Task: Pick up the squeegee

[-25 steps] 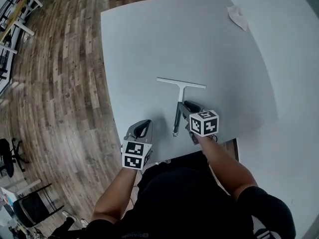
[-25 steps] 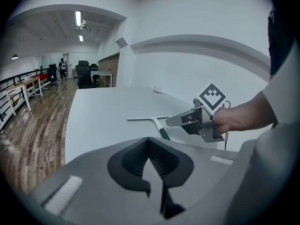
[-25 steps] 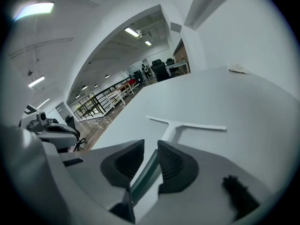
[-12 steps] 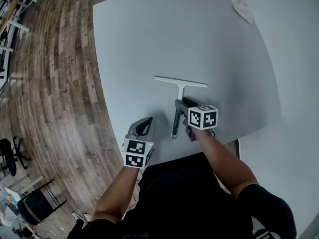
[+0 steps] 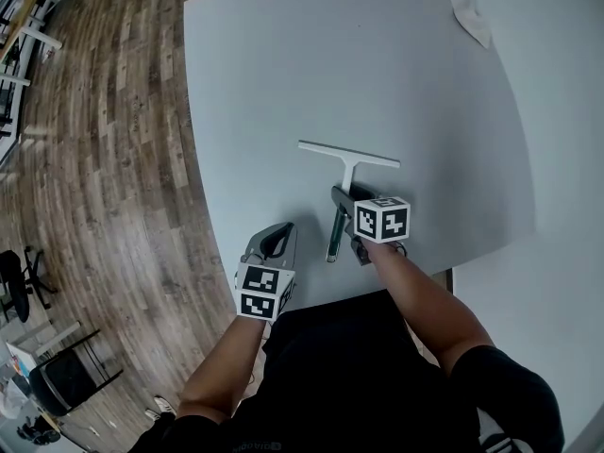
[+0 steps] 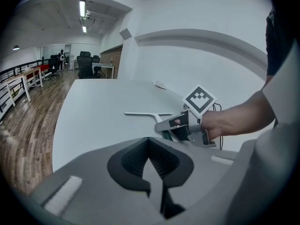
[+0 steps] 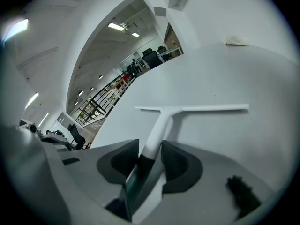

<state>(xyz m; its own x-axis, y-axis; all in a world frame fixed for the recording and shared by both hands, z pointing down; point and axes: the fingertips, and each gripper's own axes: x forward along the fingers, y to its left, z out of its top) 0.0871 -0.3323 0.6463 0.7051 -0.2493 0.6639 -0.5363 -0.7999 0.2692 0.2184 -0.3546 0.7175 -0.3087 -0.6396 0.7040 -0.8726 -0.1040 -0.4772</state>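
Tongs, two – left tongs (image 5: 276, 241) shut, empty; right tongs (image 5: 342, 199), jaws just opened wide, straddle handle of one squeegee (image 5: 347, 155).

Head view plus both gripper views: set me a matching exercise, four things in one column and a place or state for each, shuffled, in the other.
1. squeegee
2. crumpled white cloth
3. left hand-held gripper
4. right hand-held gripper

A. jaws together, nothing between them
B. far right corner of the table
C. jaws apart, astride a handle
D. flat on the table, blade away from the person

Pairs: 1-D, 2-B, 3-A, 4-C.

Note: the right hand-held gripper's jaws have just been opening, with the squeegee's handle between them.
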